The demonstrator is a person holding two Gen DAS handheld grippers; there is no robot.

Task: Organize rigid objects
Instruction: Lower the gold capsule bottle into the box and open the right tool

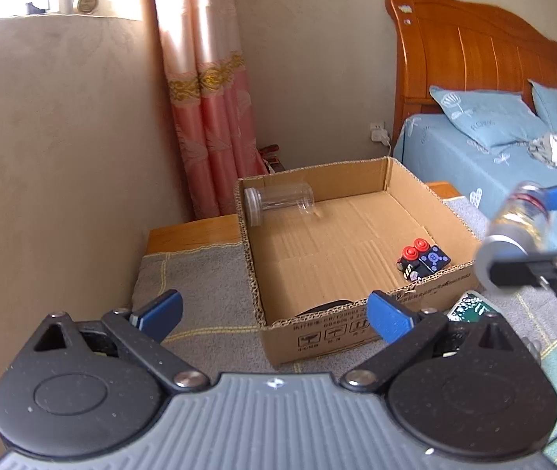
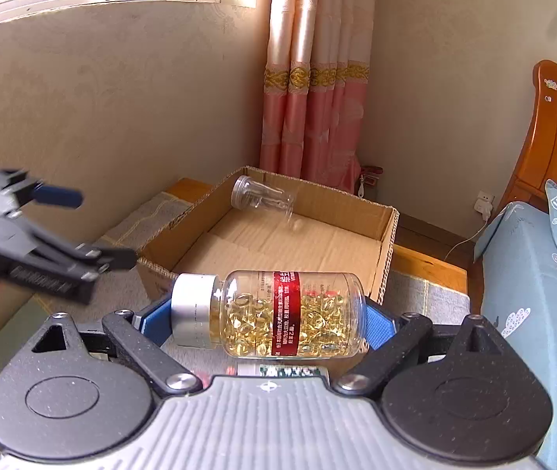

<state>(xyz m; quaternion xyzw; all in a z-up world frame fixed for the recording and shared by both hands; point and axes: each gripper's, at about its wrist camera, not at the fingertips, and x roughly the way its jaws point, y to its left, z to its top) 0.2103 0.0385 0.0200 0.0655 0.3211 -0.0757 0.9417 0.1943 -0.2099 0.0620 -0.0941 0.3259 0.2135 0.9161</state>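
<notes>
Inside the one cardboard box [image 1: 356,235] lie one empty clear jar [image 1: 278,201] and one red-buttoned block [image 1: 423,260]; the right gripper [image 2: 268,315] clamps one capsule bottle [image 2: 278,313] just before the box, the left gripper [image 1: 274,313] gapes empty

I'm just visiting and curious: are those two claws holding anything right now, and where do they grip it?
The right gripper holds a bottle of yellow capsules lying sideways, pinched end to end, cap and base. The left gripper is open and empty.
</notes>
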